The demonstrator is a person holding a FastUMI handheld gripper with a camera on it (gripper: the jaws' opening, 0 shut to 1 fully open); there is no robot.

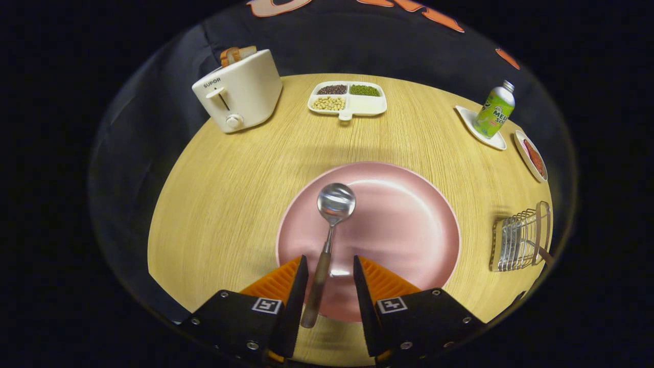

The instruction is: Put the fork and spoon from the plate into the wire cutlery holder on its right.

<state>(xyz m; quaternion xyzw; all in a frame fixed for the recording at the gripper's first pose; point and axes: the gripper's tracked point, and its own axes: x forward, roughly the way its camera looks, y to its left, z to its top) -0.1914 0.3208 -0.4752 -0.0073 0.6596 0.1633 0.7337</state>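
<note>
Sweeping from the left, a toaster (239, 92) with bread in its slot is seen at the far side of the worktop (214, 204), and next to it a divided dish (348, 98) holding beans and grains. Nearer the middle, the pink plate (388, 225) is laid just ahead of the gripper (330, 278), and on it the spoon (327, 240) is found alone: its bowl is turned away from the fingers, and its wooden handle runs back over the plate's near rim and into the gap between them. The fingers are held well apart, with the handle lying close to the left one; nothing is gripped, though whether the handle is brushed by that finger cannot be told. Farther right, a green bottle (493, 110) is stood on a small white saucer, and a little dish of red food (532, 156) is set just beyond it. At the right of the plate the wire cutlery holder (521, 237) is placed, and a brown handle, judged to be the fork's (545, 254), is seen sticking out of it. The task is therefore judged about half done: the fork appears to be stowed already, while the spoon is left to be grasped, lifted and carried across to the holder.
</note>
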